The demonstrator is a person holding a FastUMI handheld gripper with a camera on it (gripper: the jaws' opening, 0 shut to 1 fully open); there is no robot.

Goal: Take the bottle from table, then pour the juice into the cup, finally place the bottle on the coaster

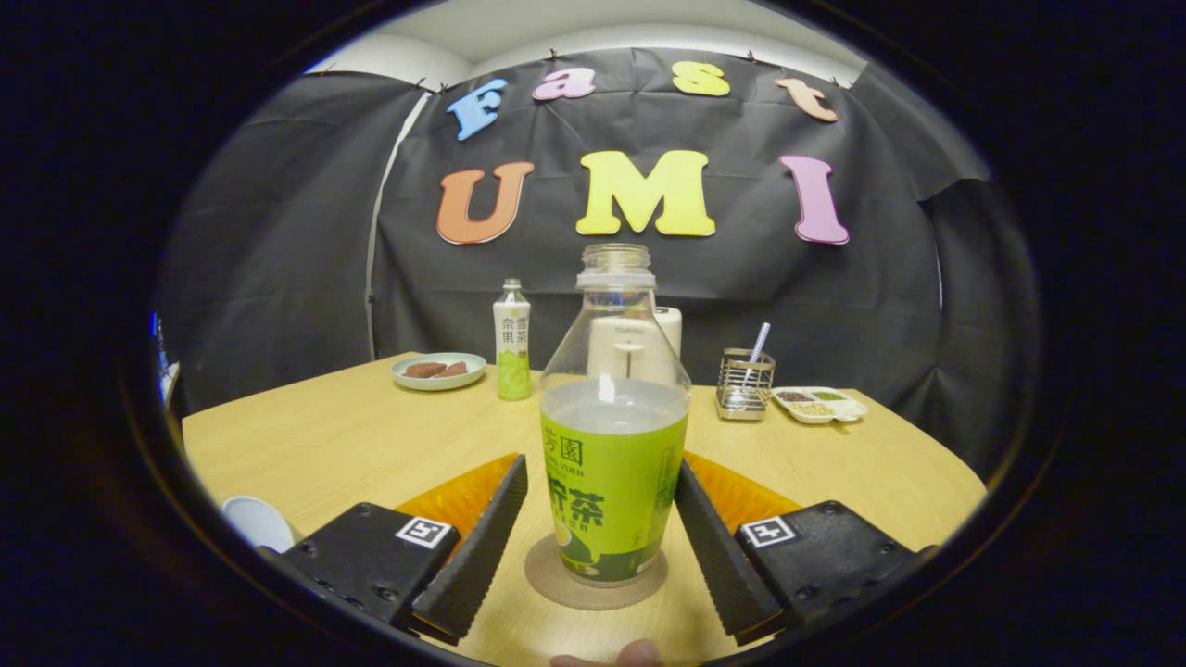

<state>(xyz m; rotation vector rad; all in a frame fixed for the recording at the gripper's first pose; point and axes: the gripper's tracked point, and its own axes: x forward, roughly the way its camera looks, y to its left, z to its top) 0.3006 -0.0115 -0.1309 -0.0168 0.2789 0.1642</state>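
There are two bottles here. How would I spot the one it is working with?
On the wooden table, look between the gripper fingers, which flank it with gaps. The uncapped bottle stands on a round coaster, half full with a green label. The small capped bottle stands far back beside a plate.

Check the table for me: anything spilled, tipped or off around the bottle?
Nothing stands out. The uncapped bottle stands upright on the coaster, roughly centred, with no liquid on the table. The gripper is open, a finger on each side of the bottle with a gap showing.
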